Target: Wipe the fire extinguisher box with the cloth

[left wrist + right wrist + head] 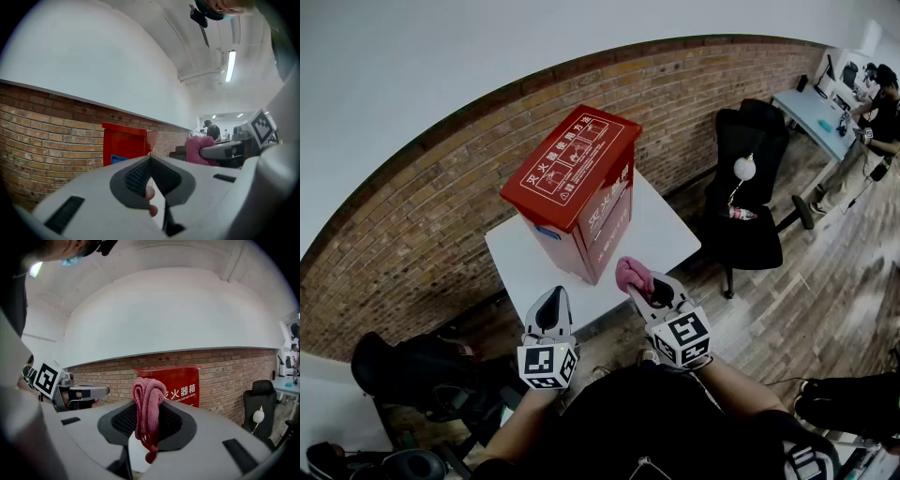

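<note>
Box (pixel 605 225) — red, tall — stands on the white table (pixel 666 234) by the brick wall (pixel 422 216), one corner turned toward the person and just ahead of both grippers. The right gripper (pixel 641 287) is clenched on the cloth (pixel 632 273), a pink knitted wad that bulges past the jaw tips. The left gripper (pixel 551 302) has its jaws pressed together with nothing between them and hangs near the table's edge, apart from the box.

Wiping does not look begun: the cloth is near the box's lower front corner but not touching it. To do the step well, I would lead with the bulging wad, not the hard jaws, so that only fabric meets the painted faces. I would start on the lid (pixel 577 155) and work down the sides in overlapping strokes, with the grip firm enough that the wad cannot slide out. The box may shift or tip on the smooth table top — the free left gripper could steady its far side while the right one pushes.

The lid bears a white Chinese heading over instruction panels, too small to read. In the right gripper view the side shows 火器箱 in large white characters, with a small English line beneath that seems to end "EXTINGUISHER BOX". A blue sticker (pixel 548 232) sits on the left face; its print cannot be made out.
</note>
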Tool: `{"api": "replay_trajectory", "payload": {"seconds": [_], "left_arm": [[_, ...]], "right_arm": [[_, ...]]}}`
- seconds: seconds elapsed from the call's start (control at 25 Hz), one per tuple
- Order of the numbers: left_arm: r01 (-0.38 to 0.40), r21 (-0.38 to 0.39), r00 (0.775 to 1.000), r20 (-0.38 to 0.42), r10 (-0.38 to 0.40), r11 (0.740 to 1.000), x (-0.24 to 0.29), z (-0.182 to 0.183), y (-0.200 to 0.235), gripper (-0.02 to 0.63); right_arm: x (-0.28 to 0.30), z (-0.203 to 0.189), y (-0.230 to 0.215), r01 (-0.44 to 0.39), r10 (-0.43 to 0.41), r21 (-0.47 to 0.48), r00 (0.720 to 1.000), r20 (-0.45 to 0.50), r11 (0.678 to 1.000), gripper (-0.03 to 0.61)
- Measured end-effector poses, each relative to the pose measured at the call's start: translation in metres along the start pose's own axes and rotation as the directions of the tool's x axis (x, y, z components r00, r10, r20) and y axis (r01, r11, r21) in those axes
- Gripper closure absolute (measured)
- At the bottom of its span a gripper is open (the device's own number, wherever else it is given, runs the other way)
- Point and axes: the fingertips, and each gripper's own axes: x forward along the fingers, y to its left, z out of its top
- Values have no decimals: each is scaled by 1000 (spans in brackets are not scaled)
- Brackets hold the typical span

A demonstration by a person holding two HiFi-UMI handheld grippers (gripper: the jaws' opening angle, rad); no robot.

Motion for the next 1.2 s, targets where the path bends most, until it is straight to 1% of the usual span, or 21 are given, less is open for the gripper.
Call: {"api": "replay_trajectory", "payload": {"seconds": [0.12,0.24,0.48,0.64,0.72,0.76,0.8,0.84,0.88,0.96,1.0,1.08,1.16,1.2], "left_arm": [[-2,-8,1000,4,2,1000,-1,1,2,586],[-2,-12,1000,5,2,1000,-1,0,6,586],[9,-25,1000,3,-9,1000,-4,-3,16,586],[18,-37,1000,-2,-18,999,-6,-6,26,586],[26,-44,1000,-11,-27,999,-7,-10,31,586],[32,-48,999,-16,-33,998,-8,-13,34,586],[39,-50,999,-22,-40,998,-8,-15,35,586],[45,-52,999,-27,-47,998,-9,-18,37,586],[52,-53,998,-33,-54,997,-9,-21,39,586],[68,-53,997,-46,-70,996,-10,-28,42,586],[78,-52,995,-52,-81,996,-11,-31,43,586],[101,-48,992,-66,-104,994,-13,-36,43,586],[112,-42,990,-77,-115,993,-16,-41,45,586],[110,-38,990,-80,-113,993,-17,-42,48,586]], "right_arm": [[2,-1,1,-17,18,33,1000,-11,999,472],[7,-5,0,-22,24,99,999,-21,995,472],[15,-14,-4,-18,28,240,999,-38,971,472],[24,-19,-7,-29,45,351,998,-39,936,472],[32,-23,-9,-32,55,412,998,-43,911,472],[36,-25,-9,-37,63,450,997,-41,892,472],[41,-26,-10,-49,75,496,997,-33,867,472],[46,-26,-10,-66,90,551,996,-16,832,472],[51,-26,-12,-89,107,611,994,7,787,472],[61,-25,-15,-141,134,726,989,68,673,472],[65,-23,-16,-174,144,769,984,107,615,472],[74,-16,-18,-237,156,821,971,182,519,472],[81,-16,-19,-243,143,874,969,201,421,472],[84,-16,-19,-245,142,889,968,205,386,472]]}}
